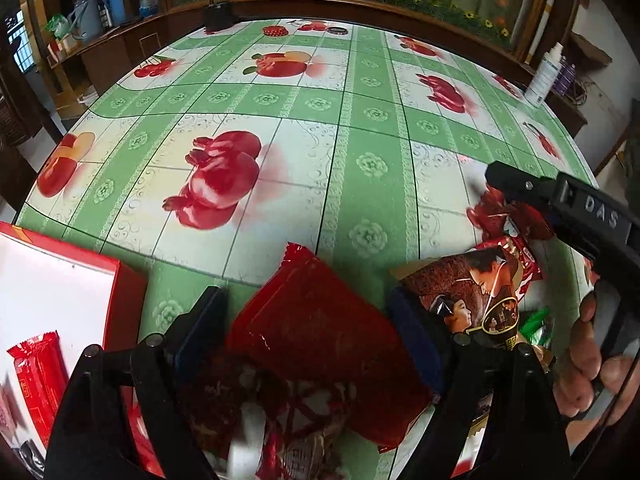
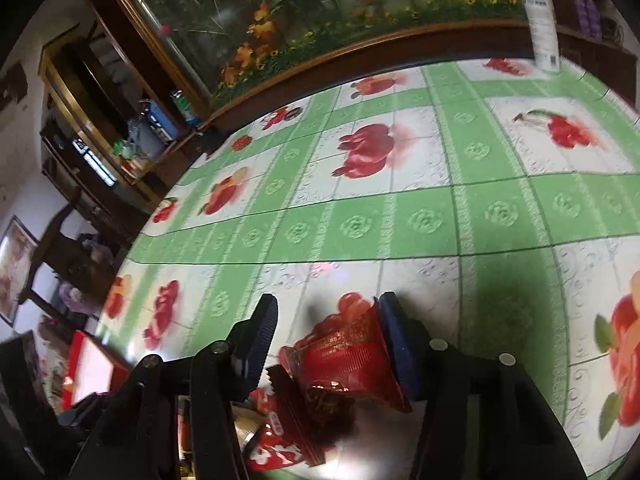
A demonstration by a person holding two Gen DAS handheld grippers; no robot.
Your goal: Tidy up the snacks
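Broadly, everything sits on a wide bench (image 1: 340,152) covered by a glossy plastic cloth (image 2: 400,220) of green floral bands and white squares printed with red fruit. Along its far edge runs a dark wooden rail (image 1: 320,6) under a glass-fronted panel of orange flowers and green stems (image 2: 280,12). A white spray bottle (image 1: 546,76) stands near the far right corner, and a cluttered wooden shelf unit (image 1: 80,28) with a blue jug fills the room's left side.

The left hand-held gripper (image 1: 312,344) has its blue-padded fingers apart, one on each side of a flat translucent red snack packet (image 1: 320,320) that lies tilted over a heap of red-and-white wrapped sweets (image 1: 280,420); whether either pad touches it I cannot tell. Just right of that lies a brown snack pouch printed with two faces (image 1: 472,284). At lower left, a red-rimmed box with a white inside (image 1: 124,292) holds a red bar-shaped wrapper (image 1: 38,372).

The right hand-held gripper (image 2: 326,344) is also spread wide; a crinkled red foil snack packet (image 2: 348,356) rests against the right pad only, with a clear gap to the left one, lying on the cloth beside more red wrappers (image 2: 276,452). In the left wrist view the person's fingers (image 1: 588,364) wrap its black handle at the right edge
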